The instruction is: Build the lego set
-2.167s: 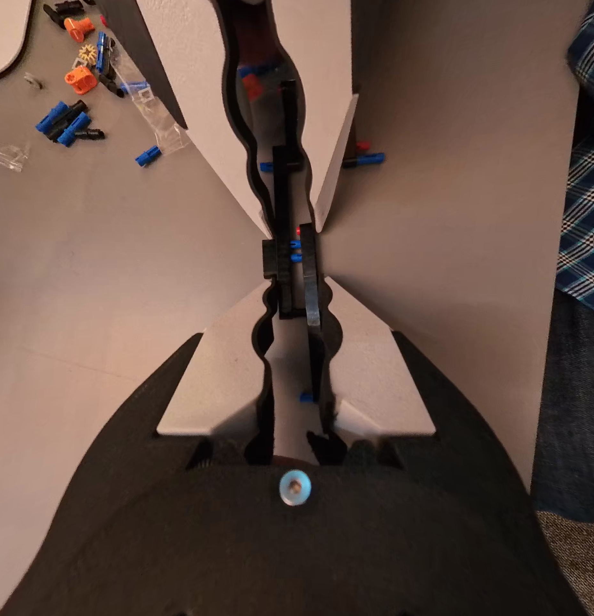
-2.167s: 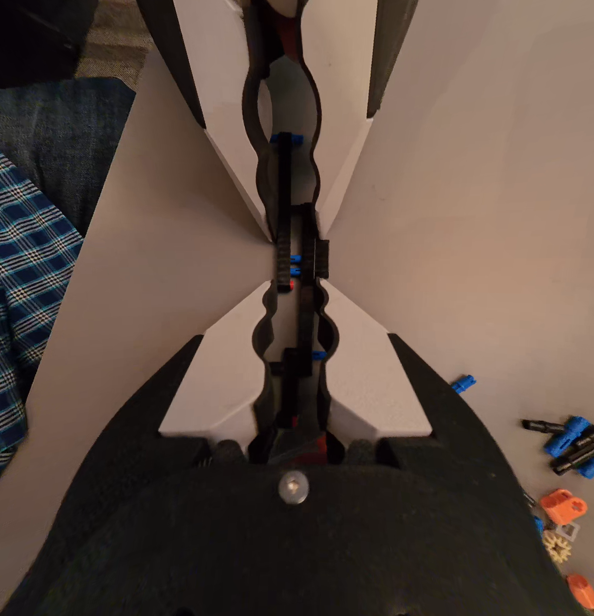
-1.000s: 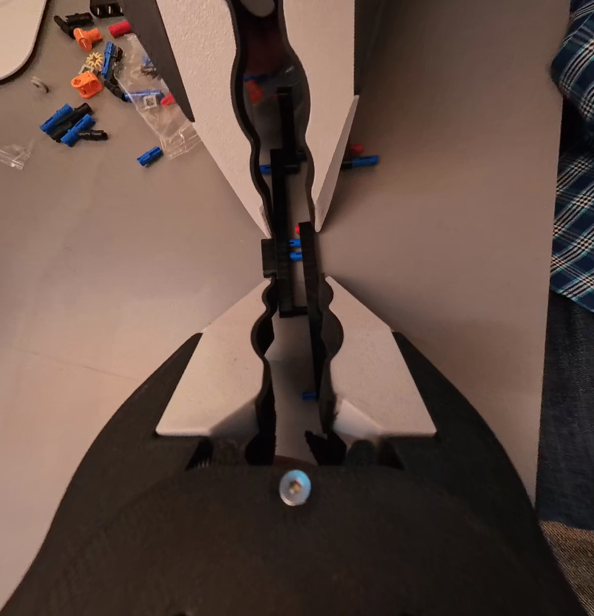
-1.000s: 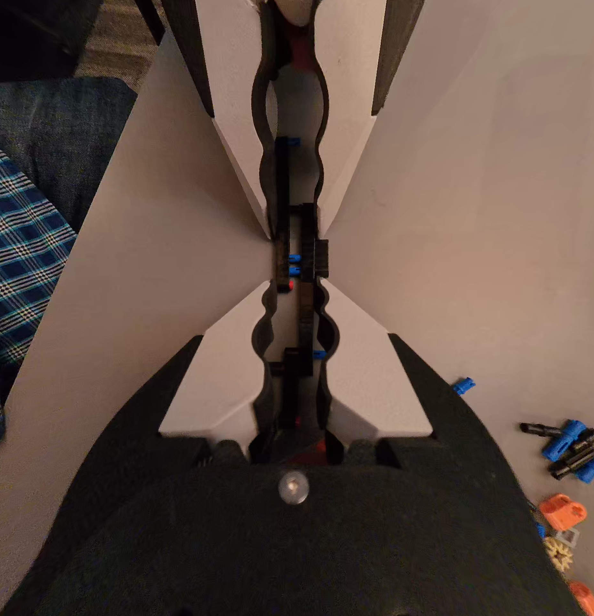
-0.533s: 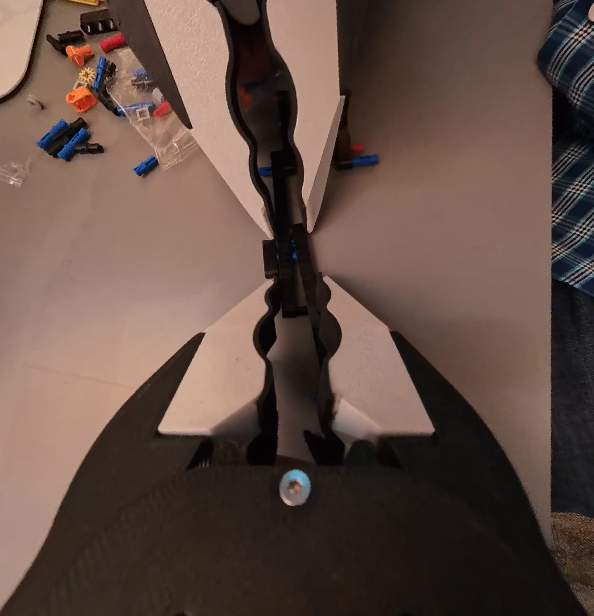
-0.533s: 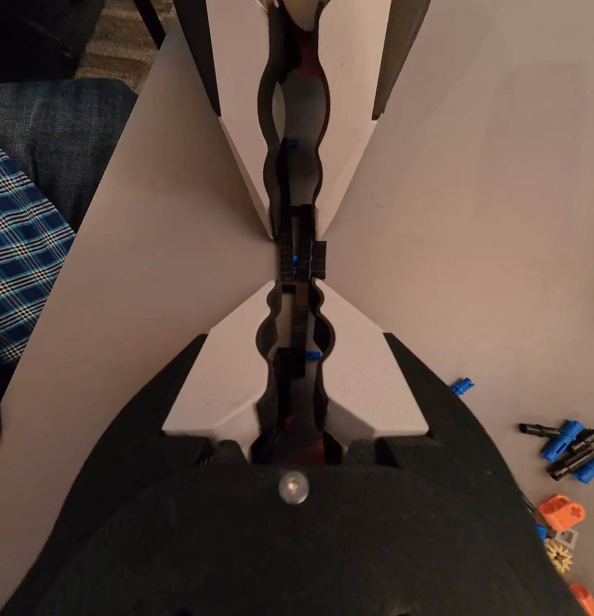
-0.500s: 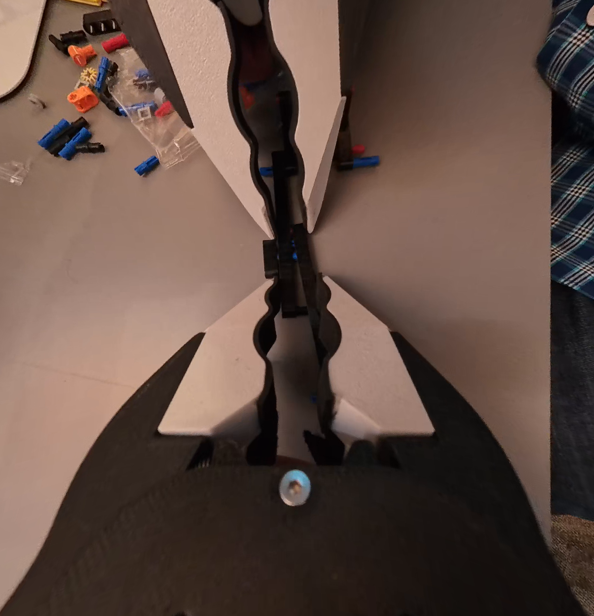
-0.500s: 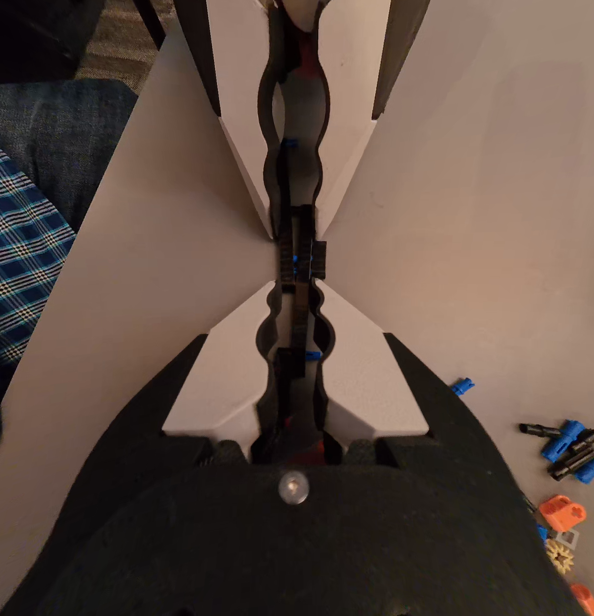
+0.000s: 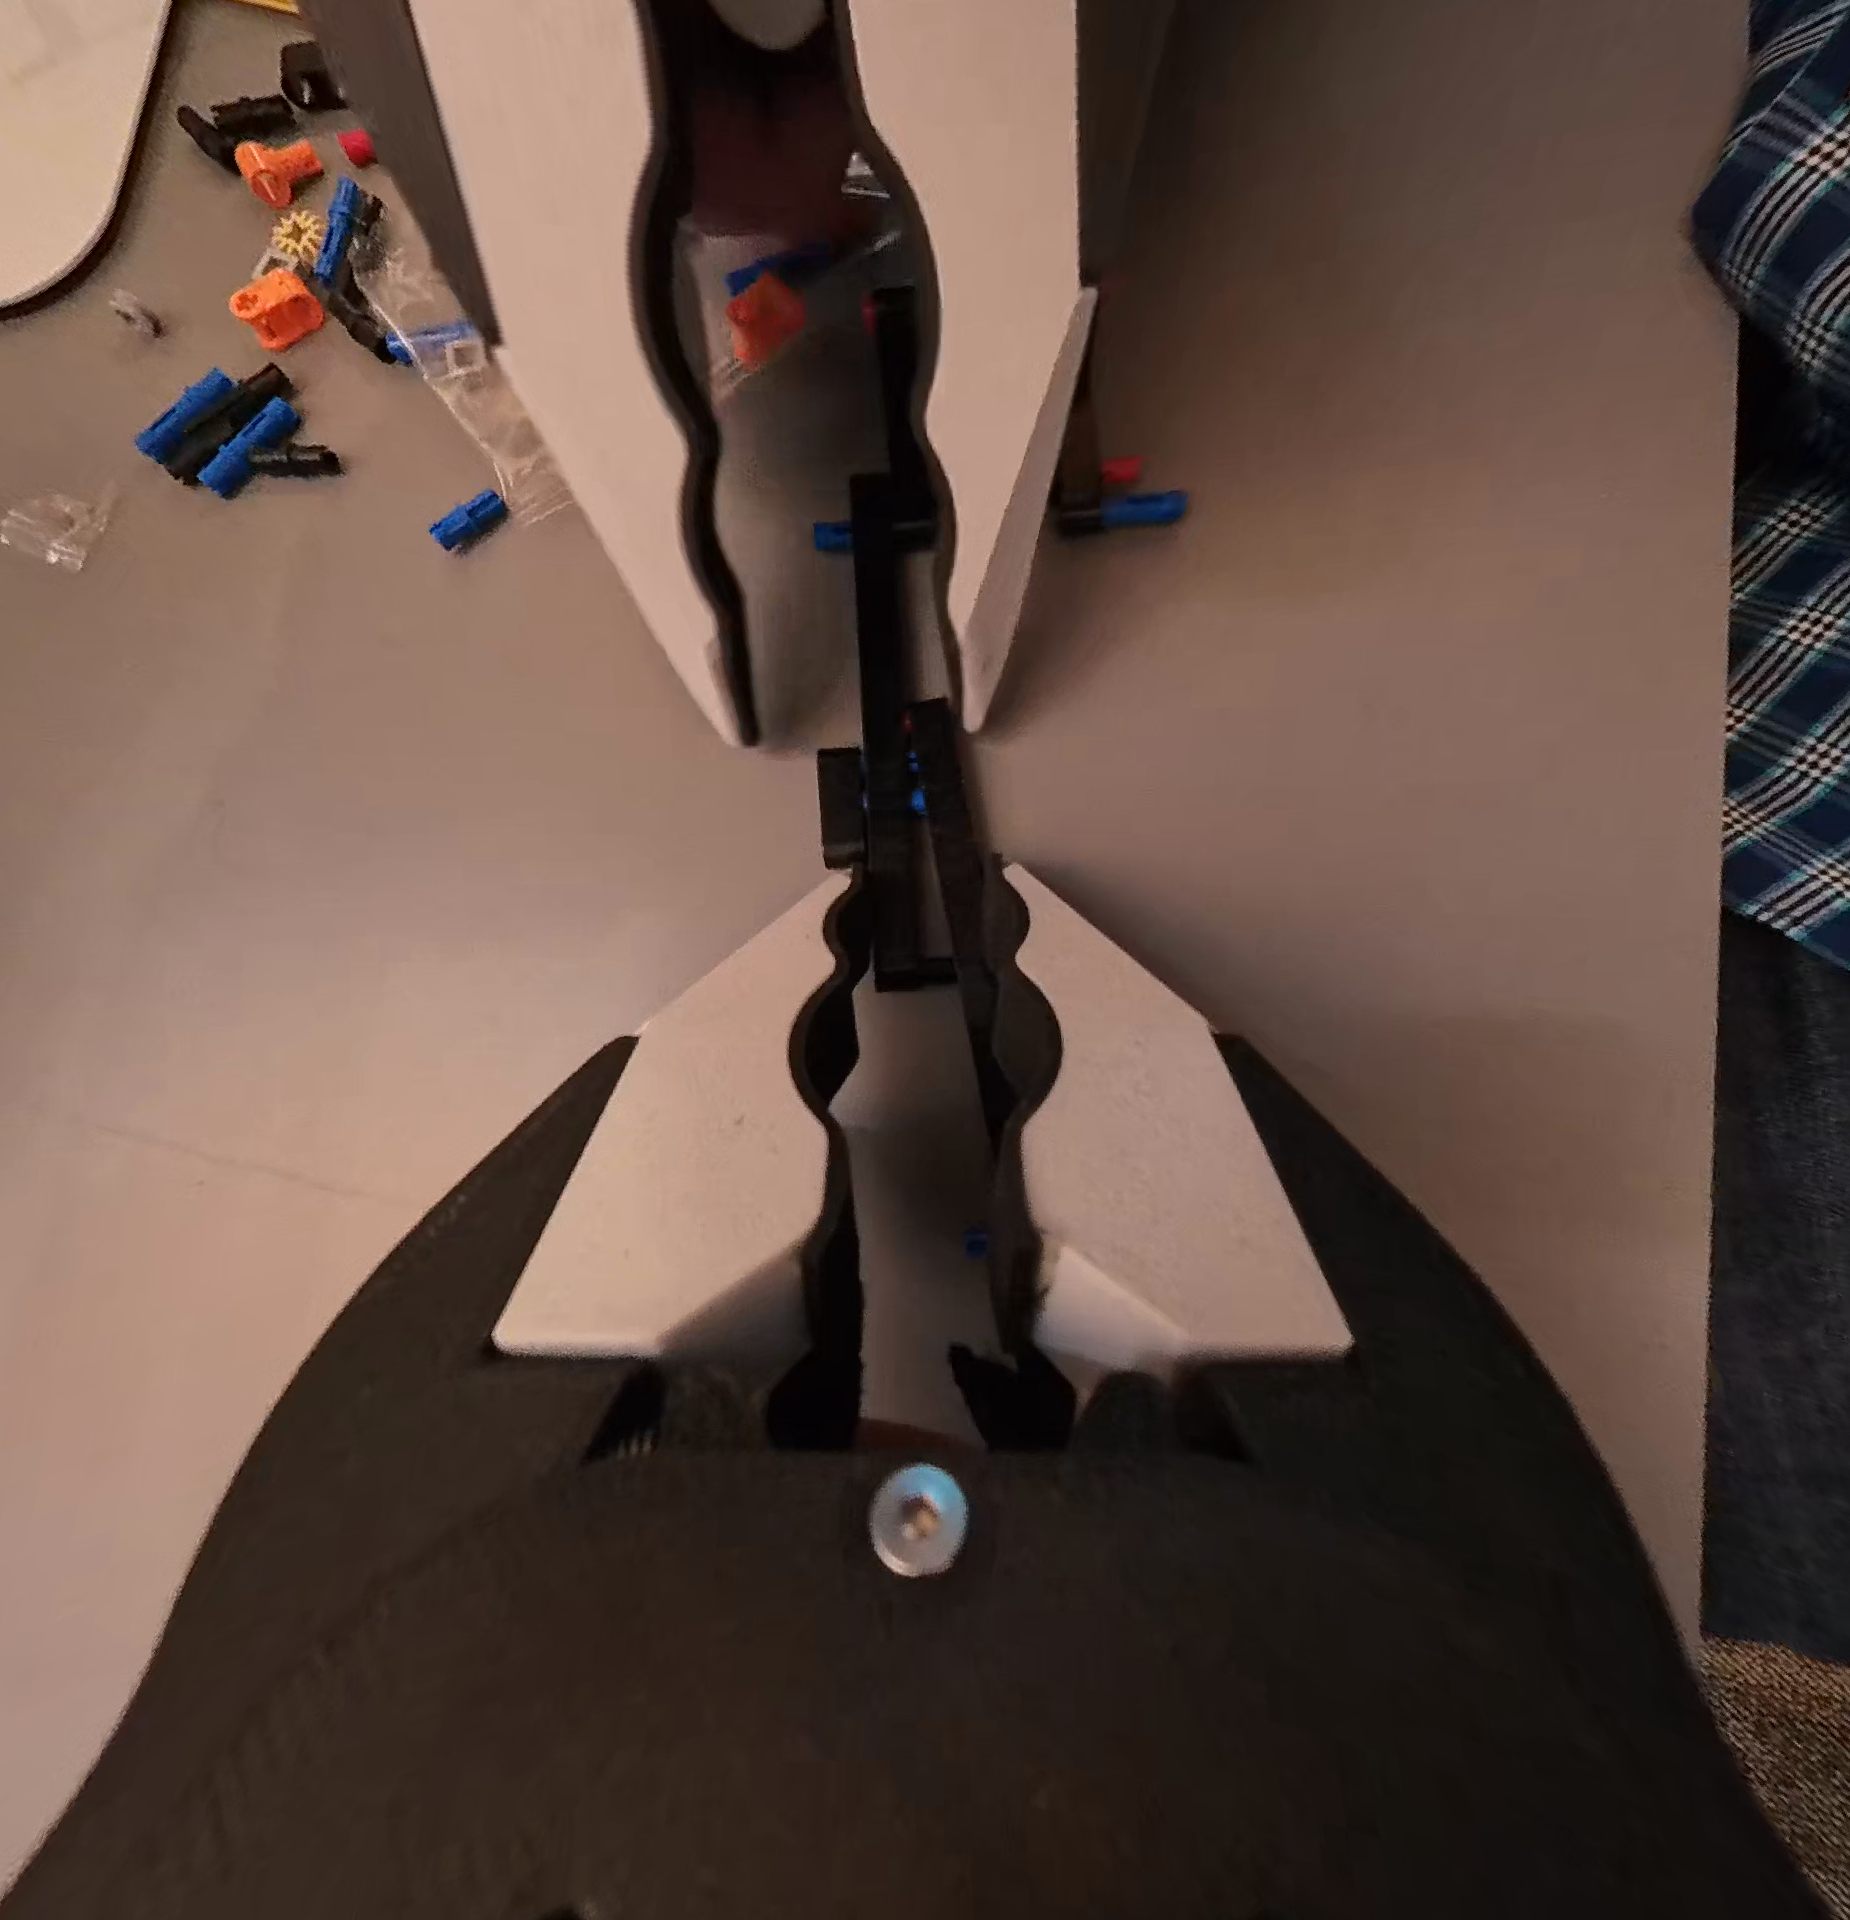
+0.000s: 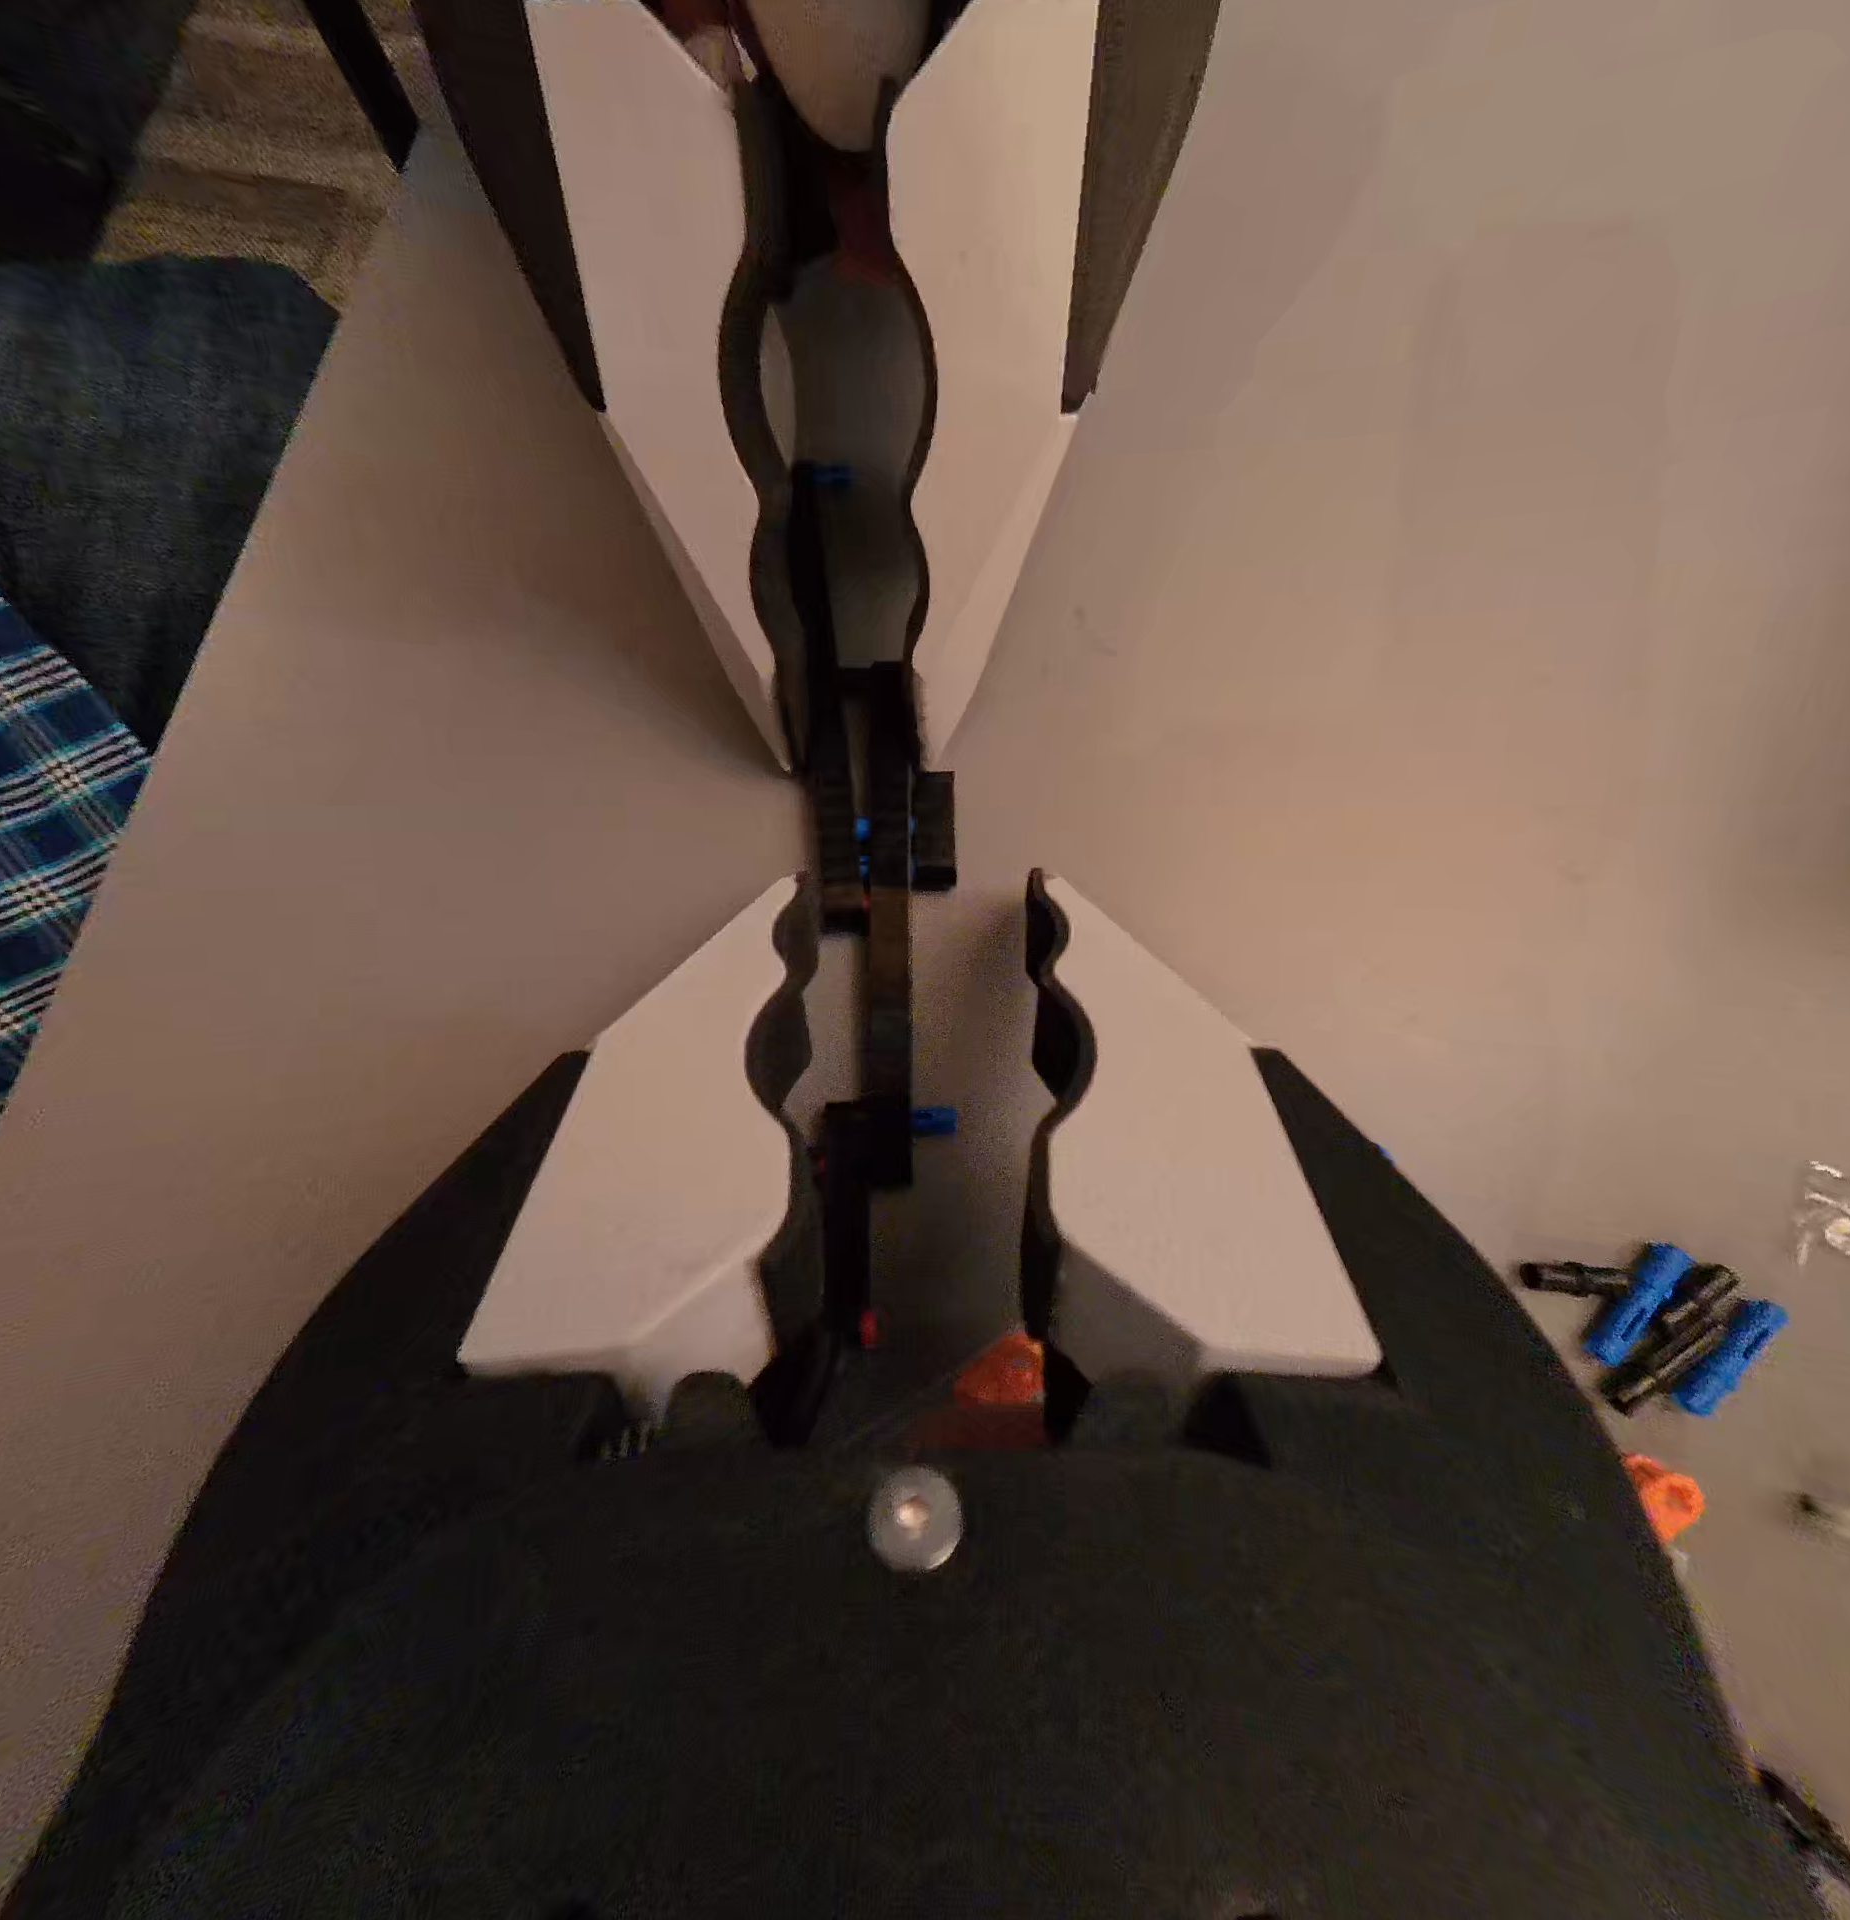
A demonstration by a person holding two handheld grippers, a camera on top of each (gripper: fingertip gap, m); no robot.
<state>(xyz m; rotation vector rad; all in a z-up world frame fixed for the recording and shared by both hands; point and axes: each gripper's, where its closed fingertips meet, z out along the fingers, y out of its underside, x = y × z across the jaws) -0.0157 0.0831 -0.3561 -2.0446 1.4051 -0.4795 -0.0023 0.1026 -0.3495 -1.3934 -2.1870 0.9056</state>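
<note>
A black beam assembly [image 9: 890,821], two long beams joined by blue pins, hangs above the table between the two grippers. My left gripper [image 9: 926,873] is shut on its near end, with the right-hand beam [image 9: 968,987] running back between the fingers. In the right wrist view the left gripper [image 10: 859,753] shows at the top, closed on the assembly [image 10: 885,831]. My right gripper [image 10: 916,881] is open. The beam [image 10: 885,1018] lies near its left finger [image 10: 692,1143] and clear of the right finger [image 10: 1160,1143]. The right gripper also shows open in the left wrist view [image 9: 856,727].
Loose parts lie on the grey table [image 9: 381,935]: blue and black pins [image 9: 220,436], orange connectors [image 9: 277,312], a tan gear [image 9: 297,234], a clear bag [image 9: 485,416], a blue and black pin [image 9: 1118,509]. More pins [image 10: 1669,1340] lie right. A plaid sleeve [image 9: 1814,520] is past the table edge. The grippers are tip to tip, or close to it.
The two black beams were pressed closer together. Then my right gripper opened and let go of the assembly, and the left gripper stays shut on it.
</note>
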